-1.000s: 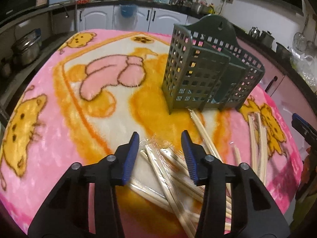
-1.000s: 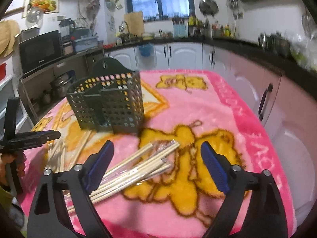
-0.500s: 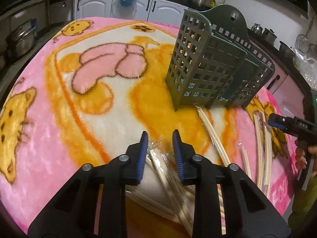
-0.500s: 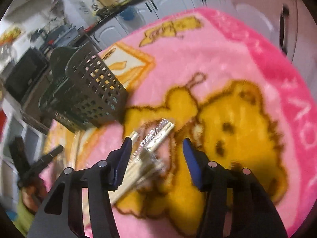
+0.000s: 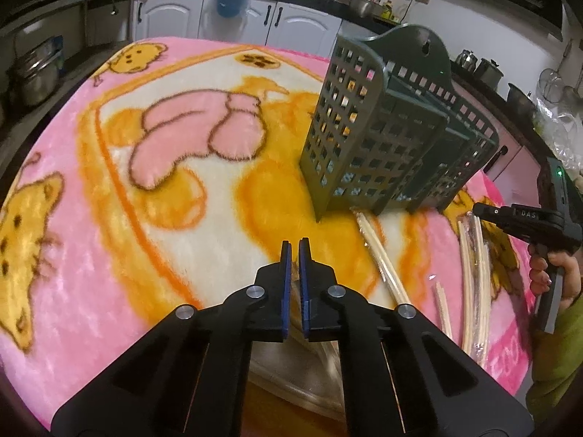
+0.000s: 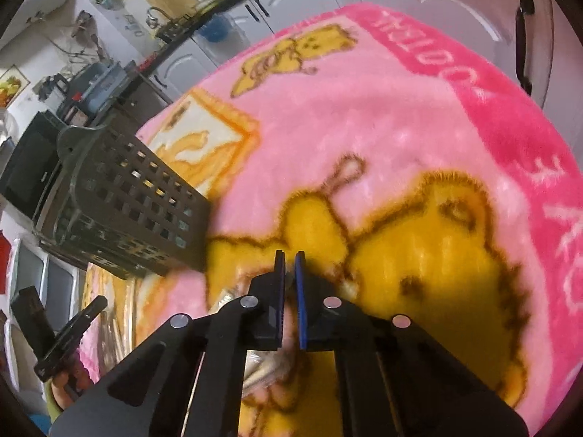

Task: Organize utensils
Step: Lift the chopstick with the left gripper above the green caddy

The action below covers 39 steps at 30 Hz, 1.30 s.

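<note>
**On the pink blanket: both grippers closed over wrapped chopsticks**

On the blanket (image 5: 109,189), below the green basket (image 5: 382,138), your left gripper (image 5: 295,251) is nearly clenched over wrapped chopsticks (image 5: 309,375); whether it grips them, you cannot tell. Your right gripper (image 6: 289,266) looks pinched on a second bundle (image 6: 266,371). Loose pairs (image 5: 473,255) lie to the right. These are probably light, stiff and slippery in film; take hold mid-length, squarely.
</note>
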Each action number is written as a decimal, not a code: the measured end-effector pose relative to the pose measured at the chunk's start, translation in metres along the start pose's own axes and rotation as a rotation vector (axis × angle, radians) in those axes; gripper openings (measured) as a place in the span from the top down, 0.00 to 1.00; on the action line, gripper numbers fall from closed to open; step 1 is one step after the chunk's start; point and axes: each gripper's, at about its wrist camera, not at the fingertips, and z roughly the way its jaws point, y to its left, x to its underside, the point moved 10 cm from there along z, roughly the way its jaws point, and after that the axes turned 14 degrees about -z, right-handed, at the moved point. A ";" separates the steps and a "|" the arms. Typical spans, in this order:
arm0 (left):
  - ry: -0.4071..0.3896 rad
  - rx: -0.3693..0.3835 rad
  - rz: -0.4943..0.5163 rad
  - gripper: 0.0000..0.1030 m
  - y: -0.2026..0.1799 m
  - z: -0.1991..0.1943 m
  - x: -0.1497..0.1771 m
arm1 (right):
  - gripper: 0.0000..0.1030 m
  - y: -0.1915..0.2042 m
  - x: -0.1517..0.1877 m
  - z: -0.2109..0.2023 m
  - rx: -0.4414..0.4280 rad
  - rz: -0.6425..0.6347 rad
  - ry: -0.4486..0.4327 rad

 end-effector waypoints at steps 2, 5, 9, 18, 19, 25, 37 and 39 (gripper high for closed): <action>-0.014 0.005 0.003 0.99 -0.002 -0.005 -0.005 | 0.95 0.005 -0.007 -0.008 0.002 -0.021 -0.033; -0.040 0.022 0.002 0.99 -0.007 -0.015 -0.013 | 0.95 0.015 -0.016 -0.018 -0.010 -0.040 -0.076; -0.081 0.041 0.016 0.99 -0.018 -0.032 -0.023 | 0.96 0.038 -0.029 -0.043 -0.034 -0.110 -0.150; -0.172 0.115 0.050 0.99 -0.053 -0.075 -0.043 | 0.96 0.101 -0.049 -0.096 -0.093 -0.283 -0.301; -0.180 0.121 0.053 0.99 -0.056 -0.079 -0.045 | 0.96 0.110 -0.051 -0.101 -0.100 -0.300 -0.311; -0.244 0.166 0.088 1.00 -0.083 -0.110 -0.059 | 0.96 0.155 -0.054 -0.132 -0.135 -0.413 -0.379; -0.345 0.241 0.146 1.00 -0.135 -0.154 -0.097 | 0.97 0.194 -0.085 -0.177 -0.140 -0.499 -0.478; -0.360 0.247 0.155 1.00 -0.143 -0.159 -0.105 | 0.97 0.197 -0.094 -0.184 -0.135 -0.508 -0.500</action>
